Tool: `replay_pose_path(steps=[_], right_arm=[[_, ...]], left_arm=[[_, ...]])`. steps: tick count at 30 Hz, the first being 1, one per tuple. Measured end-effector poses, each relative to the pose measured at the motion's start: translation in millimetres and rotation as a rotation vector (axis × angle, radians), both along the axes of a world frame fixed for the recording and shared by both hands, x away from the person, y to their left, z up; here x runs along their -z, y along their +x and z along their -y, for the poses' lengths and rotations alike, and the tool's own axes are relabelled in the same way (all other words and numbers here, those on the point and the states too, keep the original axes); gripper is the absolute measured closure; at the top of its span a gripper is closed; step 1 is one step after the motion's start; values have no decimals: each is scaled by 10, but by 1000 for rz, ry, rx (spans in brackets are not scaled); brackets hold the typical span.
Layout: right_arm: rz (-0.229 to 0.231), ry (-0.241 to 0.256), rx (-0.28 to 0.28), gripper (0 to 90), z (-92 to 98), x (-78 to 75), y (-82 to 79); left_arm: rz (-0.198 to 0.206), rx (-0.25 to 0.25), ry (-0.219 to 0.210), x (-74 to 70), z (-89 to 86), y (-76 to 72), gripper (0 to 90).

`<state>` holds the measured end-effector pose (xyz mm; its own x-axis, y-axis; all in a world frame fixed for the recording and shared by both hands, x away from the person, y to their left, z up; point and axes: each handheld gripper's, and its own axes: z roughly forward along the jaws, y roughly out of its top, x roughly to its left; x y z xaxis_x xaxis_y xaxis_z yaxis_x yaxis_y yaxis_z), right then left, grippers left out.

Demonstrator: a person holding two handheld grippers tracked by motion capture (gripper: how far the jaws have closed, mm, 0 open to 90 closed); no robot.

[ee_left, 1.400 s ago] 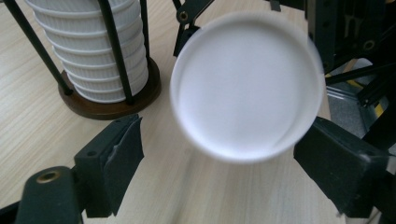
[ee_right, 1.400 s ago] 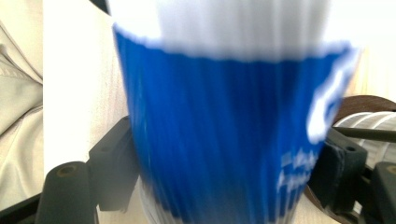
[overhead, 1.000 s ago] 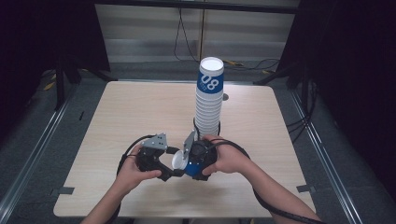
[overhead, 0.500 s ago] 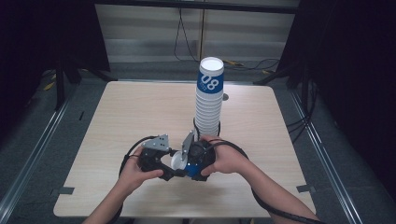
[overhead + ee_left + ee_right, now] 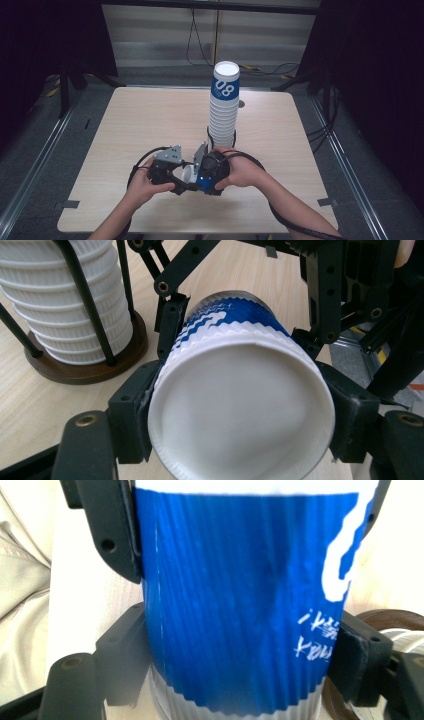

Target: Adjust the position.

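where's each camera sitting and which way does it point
High view: above the person's side, facing forward and down on the table and cup stack; forearms, both hands.
Left gripper view: on the left claw, looking at the blue cup's white bottom; own jaws clamp it.
Right gripper view: on the right claw, facing the cup's blue side; own jaws clamp it.
Shared: both gripper views show the same cup and the stack's wooden base.

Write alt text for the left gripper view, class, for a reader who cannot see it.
A blue-and-white ribbed paper cup is clamped between the left gripper's black jaws, its white base facing the camera. The right gripper grips it farther along. Behind, left, a stack of white cups stands in a wooden-based holder.
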<state>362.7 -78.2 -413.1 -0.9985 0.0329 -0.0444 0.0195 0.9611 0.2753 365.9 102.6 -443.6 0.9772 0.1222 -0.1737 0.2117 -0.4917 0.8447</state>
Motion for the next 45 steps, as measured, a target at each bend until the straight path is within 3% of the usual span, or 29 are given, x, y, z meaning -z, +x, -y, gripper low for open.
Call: replay_pose_path(steps=[13, 22, 26, 31, 38, 45], right_arm=[[9, 3, -24, 225, -3, -3, -4], [11, 12, -17, 231, 8, -31, -8], [19, 9, -32, 234, 10, -38, -12], [25, 14, -38, 232, 18, -48, -11], [29, 35, -21, 214, 30, -54, -8], [26, 69, 32, 155, 75, -43, -5]], left_arm=[[-4, 6, 19, -4, -10, -4, 286], [-6, 10, 6, 3, -29, 7, 288], [9, 17, 21, 5, -25, -7, 290], [19, 14, 11, 0, -29, -12, 293], [20, 13, -6, -2, -58, -2, 293], [11, 7, -11, -7, -90, 8, 291]])
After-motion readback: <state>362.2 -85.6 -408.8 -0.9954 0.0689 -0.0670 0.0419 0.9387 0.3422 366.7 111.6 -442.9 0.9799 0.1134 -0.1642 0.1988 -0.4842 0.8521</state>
